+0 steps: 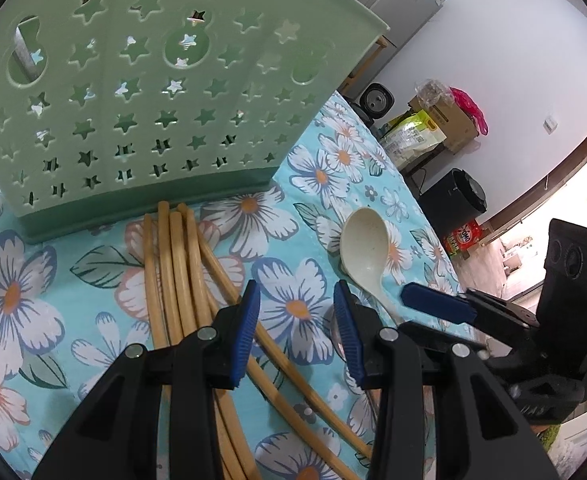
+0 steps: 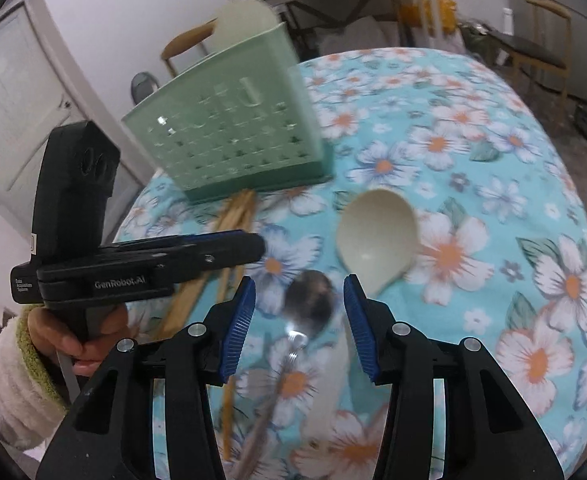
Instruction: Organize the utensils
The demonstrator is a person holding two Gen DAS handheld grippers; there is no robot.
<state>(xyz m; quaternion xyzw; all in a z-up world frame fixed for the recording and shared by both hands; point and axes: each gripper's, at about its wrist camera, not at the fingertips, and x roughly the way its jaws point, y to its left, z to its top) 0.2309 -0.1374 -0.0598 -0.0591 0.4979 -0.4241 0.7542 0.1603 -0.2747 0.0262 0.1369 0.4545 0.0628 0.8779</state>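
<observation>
Both grippers share one build: black plastic arms shaped like open triangles, each hinged on round silver pins, ending in blue ribbed pads. On the left gripper [image 1: 297, 330] the pads [image 1: 247, 332] are narrow, finely grooved strips. The right gripper [image 2: 298, 326] looks the same. Seen from the right wrist, the left tool's black body carries white "GenRobot.AI" lettering and a block with round recesses at 10 o'clock. The hand [image 2: 73, 340] wears a fluffy cream sleeve [image 2: 9, 392] with a green cuff.
</observation>
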